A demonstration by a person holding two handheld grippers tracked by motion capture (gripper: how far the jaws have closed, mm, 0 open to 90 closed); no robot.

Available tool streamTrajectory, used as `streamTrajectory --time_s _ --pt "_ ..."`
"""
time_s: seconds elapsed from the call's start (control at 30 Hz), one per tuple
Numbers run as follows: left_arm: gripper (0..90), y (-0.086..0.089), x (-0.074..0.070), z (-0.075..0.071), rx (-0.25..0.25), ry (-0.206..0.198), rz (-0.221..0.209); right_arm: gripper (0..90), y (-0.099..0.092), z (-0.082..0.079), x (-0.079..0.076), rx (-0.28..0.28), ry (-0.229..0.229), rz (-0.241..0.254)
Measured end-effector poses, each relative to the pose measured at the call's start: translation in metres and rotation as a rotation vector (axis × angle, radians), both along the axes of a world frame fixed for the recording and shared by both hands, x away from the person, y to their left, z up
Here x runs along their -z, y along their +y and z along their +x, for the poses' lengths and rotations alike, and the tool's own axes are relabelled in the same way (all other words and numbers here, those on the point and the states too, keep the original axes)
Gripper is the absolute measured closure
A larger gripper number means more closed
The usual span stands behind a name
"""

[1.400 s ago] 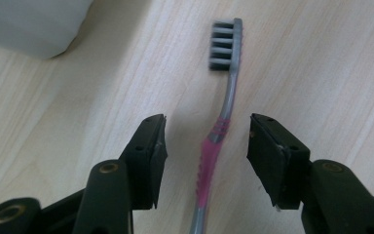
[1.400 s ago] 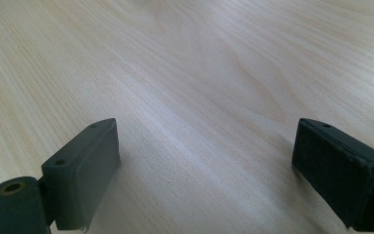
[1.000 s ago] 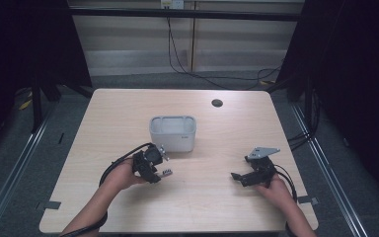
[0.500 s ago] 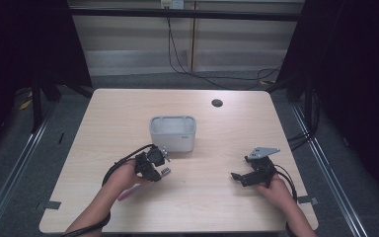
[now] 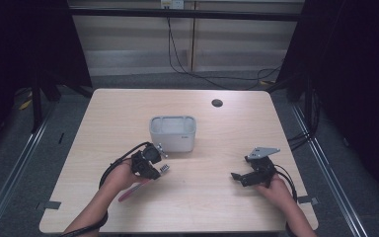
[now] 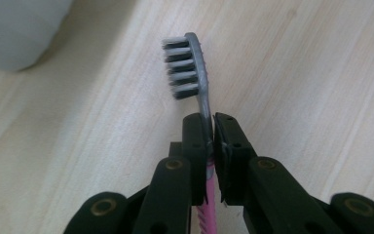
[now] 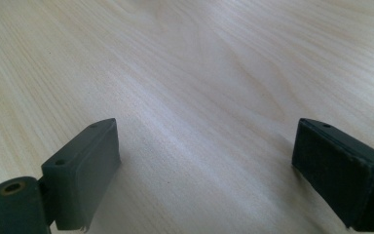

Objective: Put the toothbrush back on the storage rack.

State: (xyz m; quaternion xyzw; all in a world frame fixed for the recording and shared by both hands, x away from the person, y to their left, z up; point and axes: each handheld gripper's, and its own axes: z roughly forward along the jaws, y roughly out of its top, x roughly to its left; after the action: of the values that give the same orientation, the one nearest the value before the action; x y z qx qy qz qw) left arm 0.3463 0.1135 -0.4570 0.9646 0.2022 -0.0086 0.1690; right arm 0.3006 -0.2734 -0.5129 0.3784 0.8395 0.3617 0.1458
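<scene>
Closing since a second ago, the left hand-held gripper (image 6: 209, 131) now pinches the toothbrush (image 6: 195, 73) neck, head toward the grey bin (image 5: 172, 132) at one o'clock, right hand-held gripper (image 5: 244, 177) spread.

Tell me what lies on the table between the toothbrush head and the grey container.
Nothing: in the high view, bare wood separates the toothbrush, clamped in the left gripper, from the grey container just beyond it.

left gripper (image 6: 210, 134) clamping toothbrush (image 6: 187, 68) — wooden table (image 6: 311, 73)
</scene>
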Motion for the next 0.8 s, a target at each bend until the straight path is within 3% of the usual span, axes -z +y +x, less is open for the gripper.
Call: streamTrajectory --time_s 0.27,0.8 --pt "84.3 0.009 -0.015 0.0 -0.036 -0.006 -0.05 9.6 0.0 0.0 0.0 0.001 0.0 0.0" --pt "84.7 0.019 -0.024 0.002 -0.098 -0.016 -0.122 9.6 0.0 0.0 0.0 0.002 0.0 0.0"
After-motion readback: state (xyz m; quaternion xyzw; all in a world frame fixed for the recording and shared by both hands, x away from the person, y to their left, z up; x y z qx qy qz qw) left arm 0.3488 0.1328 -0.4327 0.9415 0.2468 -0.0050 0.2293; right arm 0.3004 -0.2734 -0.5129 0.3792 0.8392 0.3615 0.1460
